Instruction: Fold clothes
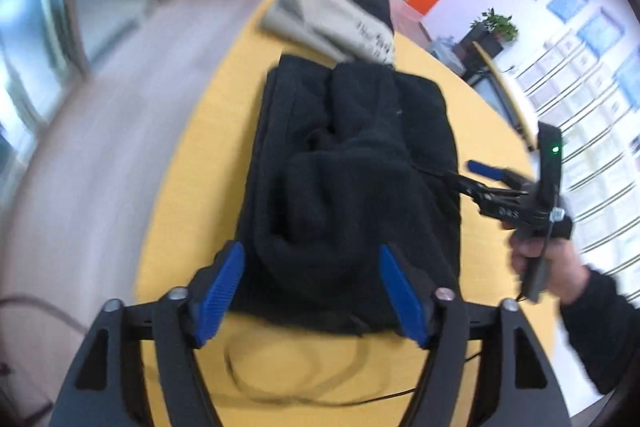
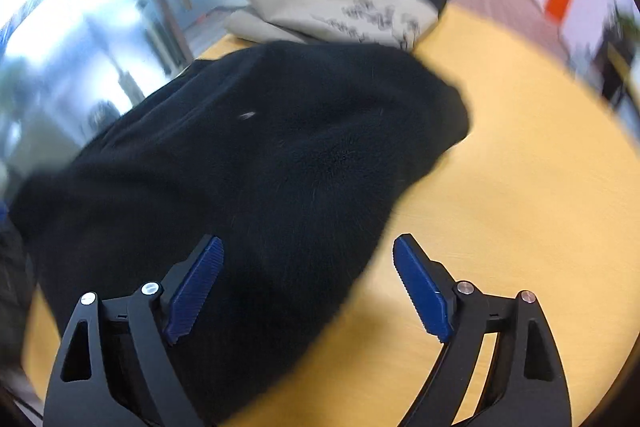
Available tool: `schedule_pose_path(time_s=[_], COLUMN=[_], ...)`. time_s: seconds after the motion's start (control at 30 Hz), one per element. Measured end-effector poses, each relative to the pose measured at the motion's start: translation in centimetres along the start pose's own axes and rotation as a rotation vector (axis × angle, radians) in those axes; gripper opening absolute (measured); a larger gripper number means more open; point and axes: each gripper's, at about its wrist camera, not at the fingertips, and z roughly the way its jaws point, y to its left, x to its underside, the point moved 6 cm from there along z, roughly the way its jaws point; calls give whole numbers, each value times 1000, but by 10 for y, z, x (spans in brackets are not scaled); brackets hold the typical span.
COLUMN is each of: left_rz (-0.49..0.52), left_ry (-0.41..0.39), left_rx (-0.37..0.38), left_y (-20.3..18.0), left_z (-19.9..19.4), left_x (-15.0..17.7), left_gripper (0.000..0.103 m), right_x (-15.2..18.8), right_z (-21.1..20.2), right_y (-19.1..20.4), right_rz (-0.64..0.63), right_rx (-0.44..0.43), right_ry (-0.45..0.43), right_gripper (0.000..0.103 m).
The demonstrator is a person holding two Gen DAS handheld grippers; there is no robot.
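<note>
A black fleece garment [image 1: 352, 187] lies folded into a thick block on the yellow table [image 1: 208, 163]. My left gripper [image 1: 312, 291] is open and empty, its blue pads on either side of the garment's near edge, just above it. My right gripper [image 1: 476, 179] is at the garment's right side in the left wrist view. In the right wrist view my right gripper [image 2: 308, 287] is open and empty above the garment [image 2: 248, 163], with one pad over the cloth and the other over the bare table [image 2: 500, 167].
A stack of folded clothes, beige [image 1: 332, 19] on top of black, sits at the table's far end and also shows in the right wrist view [image 2: 340, 7]. A thin black cable [image 1: 296, 387] lies on the table near me. Floor and glass walls lie to the left.
</note>
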Motion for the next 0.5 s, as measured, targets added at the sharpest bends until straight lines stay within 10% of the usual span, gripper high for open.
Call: schedule_pose_path(time_s=[0.2, 0.5], left_rz=[-50, -53], left_ry=[-77, -85], left_rx=[-145, -348], left_y=[-84, -146], left_z=[-76, -81], left_x=[27, 47], left_gripper=[97, 97], right_x=[22, 40], right_z=[-84, -143], right_y=[41, 77], right_rz=[-107, -230], right_rx=[-52, 6], right_ry=[55, 75], right_gripper=[100, 101])
